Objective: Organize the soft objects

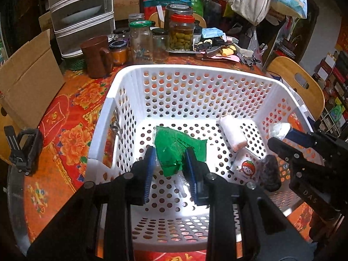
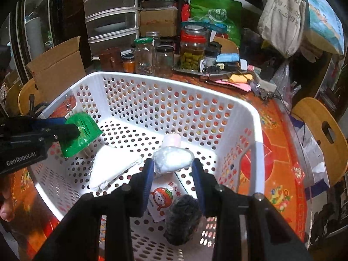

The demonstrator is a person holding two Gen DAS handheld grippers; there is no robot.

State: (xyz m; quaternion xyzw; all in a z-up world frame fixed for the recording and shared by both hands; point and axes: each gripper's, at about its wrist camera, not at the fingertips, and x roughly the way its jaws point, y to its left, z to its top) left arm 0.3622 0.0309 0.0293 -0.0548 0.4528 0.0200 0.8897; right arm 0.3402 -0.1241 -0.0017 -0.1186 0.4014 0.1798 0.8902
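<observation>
A white perforated basket (image 1: 191, 70) (image 2: 252, 117) stands on the table. My left gripper (image 1: 170, 154) is shut on a green plastic packet (image 1: 174, 148) and holds it above the basket's floor; the packet also shows at the left of the right wrist view (image 2: 83, 130). My right gripper (image 2: 173, 163) is shut on a white soft bundle (image 2: 174, 158) over the basket; the bundle shows at the right of the left wrist view (image 1: 279, 130). In the basket lie a white roll (image 1: 232, 133), a tomato-print packet (image 1: 246, 166) (image 2: 165, 195), a dark fuzzy item (image 2: 183, 219) and a white folded packet (image 2: 113, 165).
Glass jars (image 1: 141, 41), a brown mug (image 1: 96, 56), a cardboard box (image 1: 28, 82) and a drawer unit (image 1: 81, 10) crowd the table behind the basket. Wooden chairs (image 2: 322, 134) stand at the right. A black clip (image 1: 24, 150) lies at the left on the floral tablecloth.
</observation>
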